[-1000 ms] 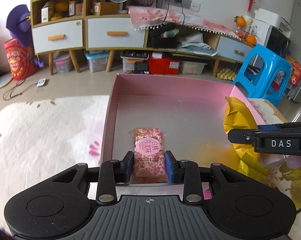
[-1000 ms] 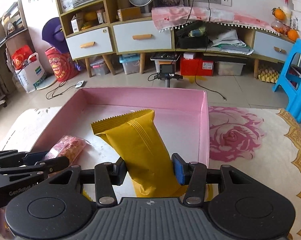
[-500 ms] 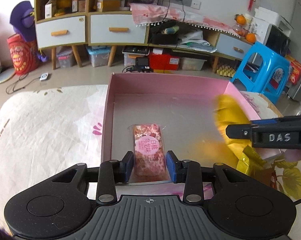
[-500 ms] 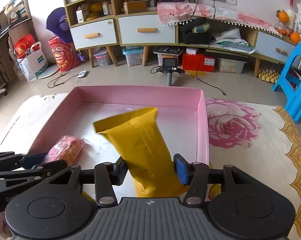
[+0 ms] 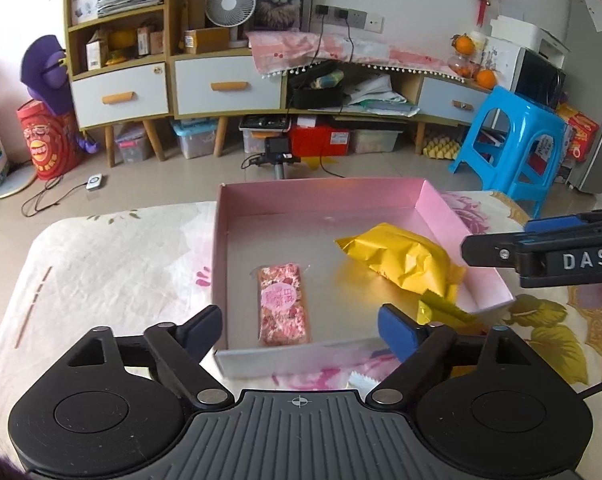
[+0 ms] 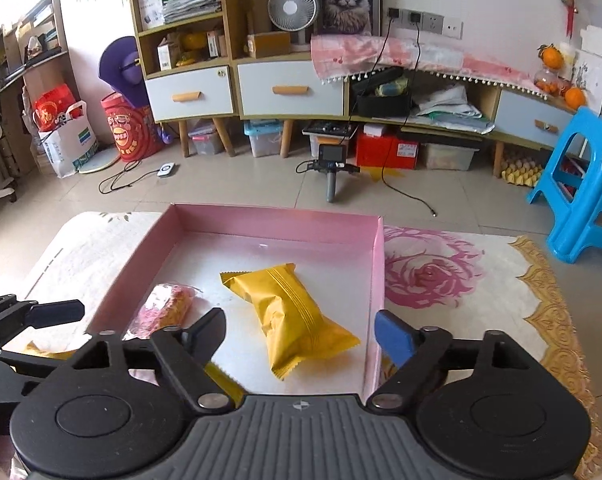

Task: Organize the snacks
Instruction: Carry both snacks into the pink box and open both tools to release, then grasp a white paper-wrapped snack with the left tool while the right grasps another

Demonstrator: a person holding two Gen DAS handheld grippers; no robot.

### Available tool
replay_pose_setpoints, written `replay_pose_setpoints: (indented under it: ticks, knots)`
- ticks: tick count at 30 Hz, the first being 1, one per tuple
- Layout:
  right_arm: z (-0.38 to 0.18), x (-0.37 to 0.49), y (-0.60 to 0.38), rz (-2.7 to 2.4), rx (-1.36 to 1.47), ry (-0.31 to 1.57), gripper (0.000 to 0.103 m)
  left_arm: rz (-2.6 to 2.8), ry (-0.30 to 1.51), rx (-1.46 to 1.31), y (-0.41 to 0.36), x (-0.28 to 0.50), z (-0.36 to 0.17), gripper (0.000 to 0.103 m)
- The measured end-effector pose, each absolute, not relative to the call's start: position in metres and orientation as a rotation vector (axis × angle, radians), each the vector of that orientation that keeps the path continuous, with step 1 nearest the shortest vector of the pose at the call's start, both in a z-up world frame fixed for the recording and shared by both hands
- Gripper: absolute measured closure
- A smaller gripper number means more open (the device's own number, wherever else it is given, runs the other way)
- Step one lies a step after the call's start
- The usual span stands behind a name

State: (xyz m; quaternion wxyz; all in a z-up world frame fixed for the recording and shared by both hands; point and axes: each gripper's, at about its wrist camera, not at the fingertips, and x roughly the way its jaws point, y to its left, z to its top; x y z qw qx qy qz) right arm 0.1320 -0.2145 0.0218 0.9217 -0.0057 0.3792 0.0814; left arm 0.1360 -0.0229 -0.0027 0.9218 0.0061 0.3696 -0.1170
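Living room floor setup, floral cloth [image 5: 101, 264] over a low table with the pink box [image 5: 441, 208] sitting on it, cabinets and a blue stool [image 5: 513, 136] behind. Big change from half a second back: both grippers were clamped on snacks, now both have let go. Left gripper [image 5: 299, 326] has its jaws spread wide and has backed off, and the pink snack bar [image 5: 283, 304] lies flat in the box at about 7 o'clock. Right gripper [image 6: 299, 330] is wide open too, and the yellow snack packet [image 6: 291, 314] has dropped onto the box floor around 4 o'clock, just beside the right wall. So two snacks are in, looks like it's time to fetch more; there's a bit of yellow wrapper [image 5: 441, 312] poking up outside the near right corner

Readable stuff: "DAS" on the side of the right gripper in the left view. The bar has a round pink label with Chinese characters, too small for me to make out
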Motion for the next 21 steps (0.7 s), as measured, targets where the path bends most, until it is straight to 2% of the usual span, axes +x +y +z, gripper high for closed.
replay_pose_setpoints:
  ticks: [11, 21]
  knots:
    - [0.029, 0.082, -0.215, 0.159, 0.003, 0.77, 0.016, -0.192, 0.795, 0.022, 0.0, 0.085, 0.015, 0.007]
    - [0.01, 0.05, -0.203, 0.139, -0.02, 0.803, 0.015, -0.104, 0.862, 0.038, 0.024, 0.056, 0.006, 0.006]
